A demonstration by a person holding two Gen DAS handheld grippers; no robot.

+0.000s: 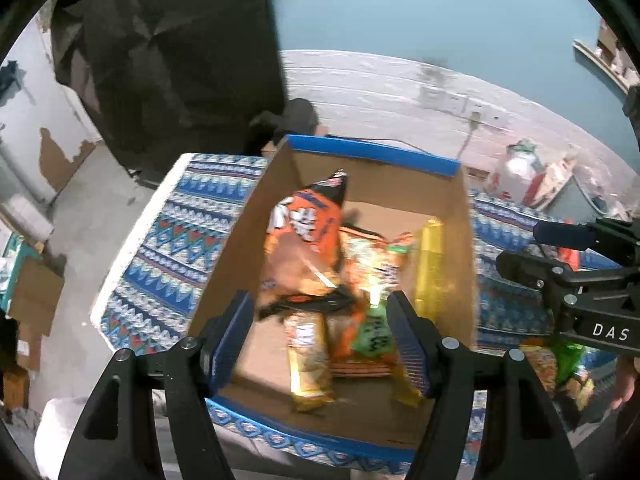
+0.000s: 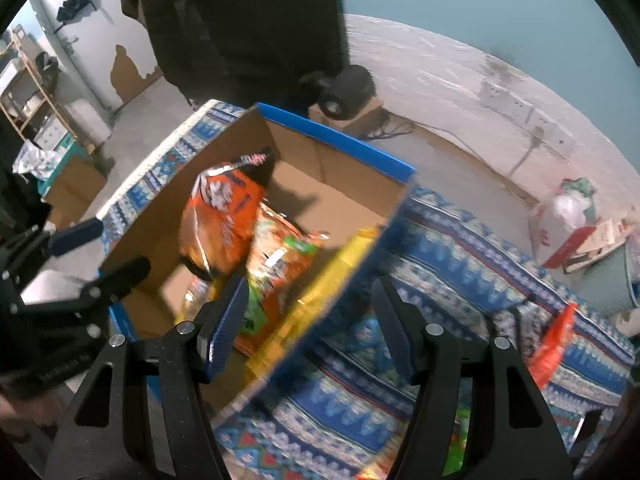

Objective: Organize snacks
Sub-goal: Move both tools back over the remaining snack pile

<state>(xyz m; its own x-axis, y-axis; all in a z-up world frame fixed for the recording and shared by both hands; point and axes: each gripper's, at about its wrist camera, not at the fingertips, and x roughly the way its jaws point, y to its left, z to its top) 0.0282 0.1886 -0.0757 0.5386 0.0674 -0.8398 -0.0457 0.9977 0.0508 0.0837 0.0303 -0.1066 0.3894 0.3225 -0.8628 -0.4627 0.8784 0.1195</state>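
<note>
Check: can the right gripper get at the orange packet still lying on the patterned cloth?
Probably yes. The right gripper is open and empty, and the orange packet lies uncovered on the cloth, outside the box.

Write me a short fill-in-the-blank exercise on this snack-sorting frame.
1. The snacks lie inside a ____ box with blue edges.
2. The tallest packet in the box is mainly ____.
3. The box stands on a ____ patterned cloth.
4. The left gripper has its jaws ____.

Missing words: cardboard; orange; blue; open

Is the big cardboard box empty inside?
No, the cardboard box holds several snacks, among them a big orange bag and a yellow packet standing along one wall.
</note>
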